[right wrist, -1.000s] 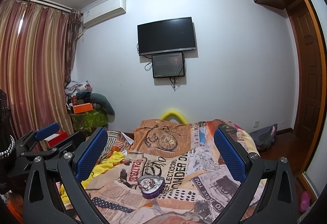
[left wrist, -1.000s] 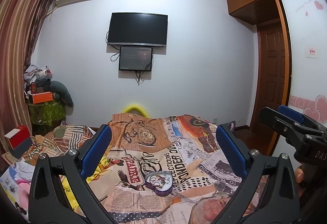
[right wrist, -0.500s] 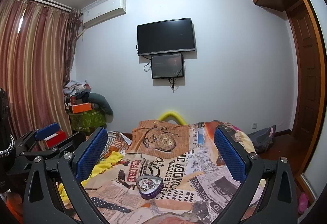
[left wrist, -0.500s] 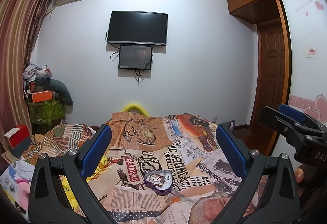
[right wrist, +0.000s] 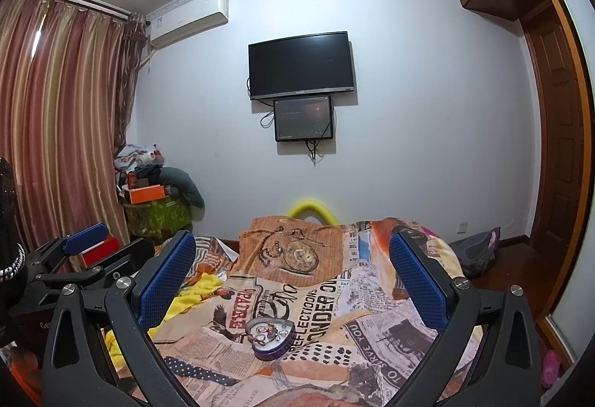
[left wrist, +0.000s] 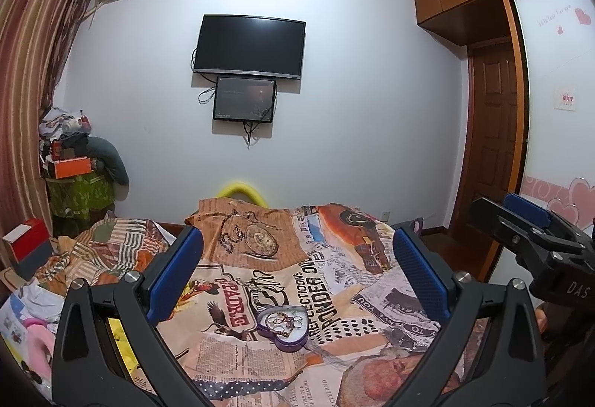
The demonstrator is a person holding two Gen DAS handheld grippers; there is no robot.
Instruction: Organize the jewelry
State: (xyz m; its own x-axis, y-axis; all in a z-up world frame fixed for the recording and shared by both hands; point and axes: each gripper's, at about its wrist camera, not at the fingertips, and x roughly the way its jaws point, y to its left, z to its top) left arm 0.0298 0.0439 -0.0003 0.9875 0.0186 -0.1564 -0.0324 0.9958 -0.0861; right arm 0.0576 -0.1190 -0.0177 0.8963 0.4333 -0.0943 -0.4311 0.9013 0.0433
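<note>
the heart tin (left wrist: 284,326) lies open on the bed (left wrist: 334,299), a small purple heart-shaped box with rings and a bit of chain heaped inside; i cannot tell the pieces apart. it sits flat on the newsprint-pattern cover, its lobes pointing away toward the far wall and its tip toward the cameras, so its long axis runs roughly along the line of approach.

from the left gripper (left wrist: 297,271) the tin lies ahead and below, between the two fingers in the view and slightly left of their midline. from the right gripper (right wrist: 292,277) it lies ahead and below as well, a little left of centre (right wrist: 270,337). neither is touching it; both hang above the bed, well short of the tin. by how it sits in each view the two look about equally near, and i would not pick one.

both pairs of fingers are spread wide, blue pads (left wrist: 174,275) facing each other across a gap far broader than the tin, and nothing is held in either. the right gripper's fingers show at the right edge of the left view, beside the left tool and level with it.

the next move looks like a forward, downward reach to the tin, and small loose pieces will need the fingers narrowed first.
</note>
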